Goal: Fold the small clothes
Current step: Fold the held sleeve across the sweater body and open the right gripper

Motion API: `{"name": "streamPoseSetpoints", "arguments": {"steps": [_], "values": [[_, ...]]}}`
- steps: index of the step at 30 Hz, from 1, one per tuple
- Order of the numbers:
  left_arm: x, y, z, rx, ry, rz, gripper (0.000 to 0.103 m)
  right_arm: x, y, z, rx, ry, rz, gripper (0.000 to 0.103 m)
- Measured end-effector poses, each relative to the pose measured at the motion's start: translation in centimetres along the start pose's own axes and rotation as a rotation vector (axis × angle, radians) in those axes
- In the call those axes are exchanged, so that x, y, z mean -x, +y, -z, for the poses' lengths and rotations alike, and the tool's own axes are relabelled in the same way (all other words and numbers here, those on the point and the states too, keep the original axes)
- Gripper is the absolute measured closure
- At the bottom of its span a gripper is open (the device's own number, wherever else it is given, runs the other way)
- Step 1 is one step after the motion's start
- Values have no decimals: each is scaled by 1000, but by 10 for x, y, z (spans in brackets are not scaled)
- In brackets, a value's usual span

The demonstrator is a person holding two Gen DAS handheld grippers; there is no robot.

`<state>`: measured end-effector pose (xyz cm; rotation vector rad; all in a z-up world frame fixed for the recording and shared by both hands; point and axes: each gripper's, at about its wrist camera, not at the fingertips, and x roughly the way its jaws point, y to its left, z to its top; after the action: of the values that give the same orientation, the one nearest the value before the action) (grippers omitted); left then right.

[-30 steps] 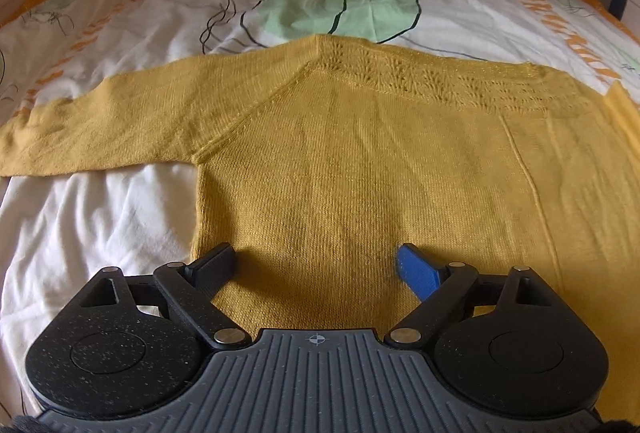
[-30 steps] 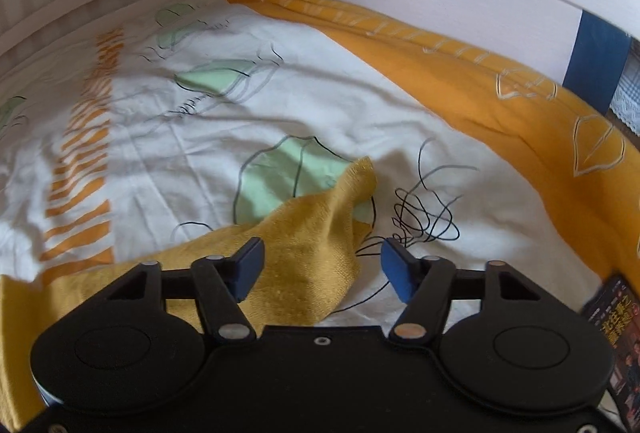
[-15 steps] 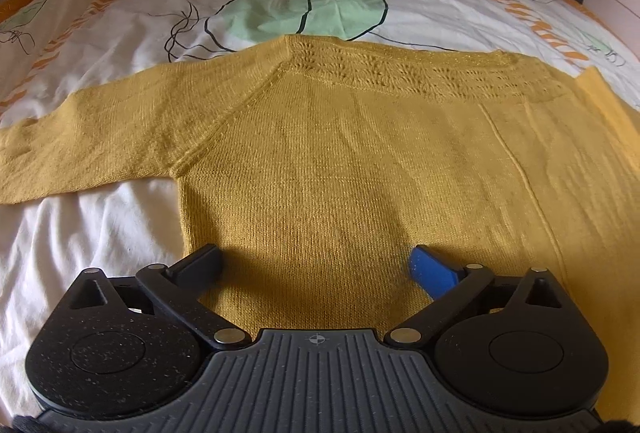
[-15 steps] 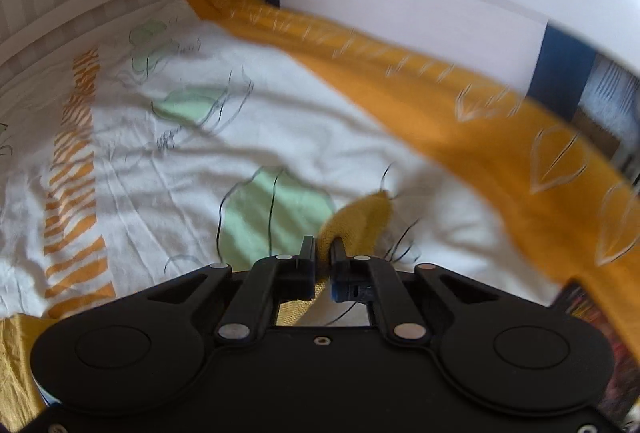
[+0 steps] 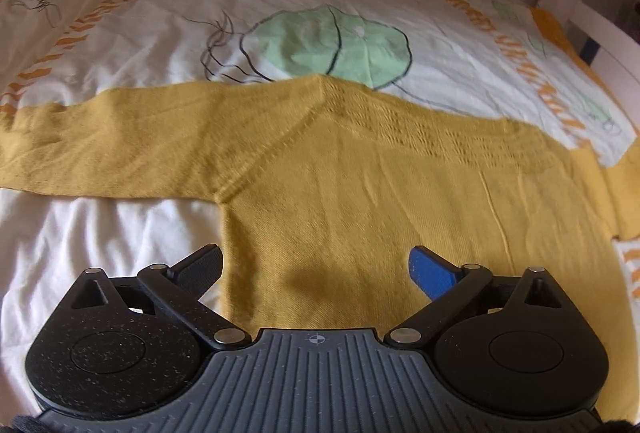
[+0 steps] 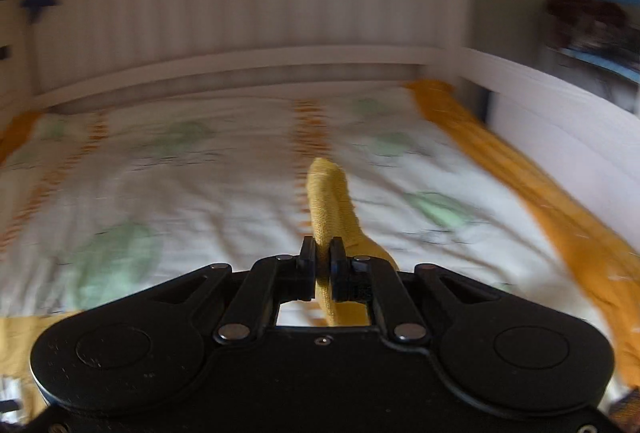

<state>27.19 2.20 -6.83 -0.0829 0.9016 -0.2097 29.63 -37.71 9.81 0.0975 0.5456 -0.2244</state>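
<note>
On the bed's patterned duvet (image 5: 120, 233) the yellow knitted sweater (image 5: 360, 193) lies flat; my left claw (image 5: 316, 269) spreads wide over its near hem, my right claw (image 6: 323, 269) pinches its lifted sleeve (image 6: 330, 193).

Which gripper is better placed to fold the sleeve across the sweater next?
Right. The right gripper is shut on the yellow sleeve, lifted above the bed. The left gripper is open over the sweater hem, holding nothing.

Bed (image 5: 120, 233) is wide open left of the sweater (image 5: 360, 193). White rail (image 6: 240, 69) and wall box in the far side.
</note>
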Motion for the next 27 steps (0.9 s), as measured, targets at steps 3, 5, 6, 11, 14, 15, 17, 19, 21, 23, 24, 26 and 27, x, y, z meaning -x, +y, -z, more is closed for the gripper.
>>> {"name": "streamPoseSetpoints", "arguments": {"steps": [3, 5, 6, 11, 14, 15, 17, 19, 21, 23, 24, 26, 27], "values": [[7, 11, -6, 51, -19, 1, 3, -12, 64, 13, 56, 9, -135, 91], [11, 19, -10, 81, -35, 1, 3, -26, 100, 28, 86, 39, -207, 91], [13, 22, -12, 93, -42, -2, 3, -34, 117, 38, 102, 56, -234, 91], [16, 33, -17, 135, -58, -8, 3, -81, 191, 98, 167, 173, -316, 91], [17, 40, -18, 154, -60, -11, 3, -96, 222, 134, 199, 224, -339, 88], [16, 42, -19, 162, -60, -11, 3, -99, 228, 143, 204, 240, -350, 80], [16, 45, -20, 175, -59, -9, 3, -99, 236, 160, 200, 265, -384, 79], [15, 47, -20, 185, -58, -7, 3, -86, 237, 172, 207, 267, -421, 67], [14, 48, -19, 191, -57, -4, 3, -74, 232, 177, 211, 252, -455, 47], [13, 47, -18, 194, -52, -2, 3, -68, 221, 177, 214, 236, -462, 41], [13, 47, -17, 195, -50, 0, 3, -64, 214, 177, 220, 234, -454, 41], [11, 46, -15, 197, -45, 7, 3, -57, 198, 180, 230, 238, -428, 38], [9, 45, -15, 196, -41, 10, 3, -55, 189, 182, 233, 247, -416, 33]]}}
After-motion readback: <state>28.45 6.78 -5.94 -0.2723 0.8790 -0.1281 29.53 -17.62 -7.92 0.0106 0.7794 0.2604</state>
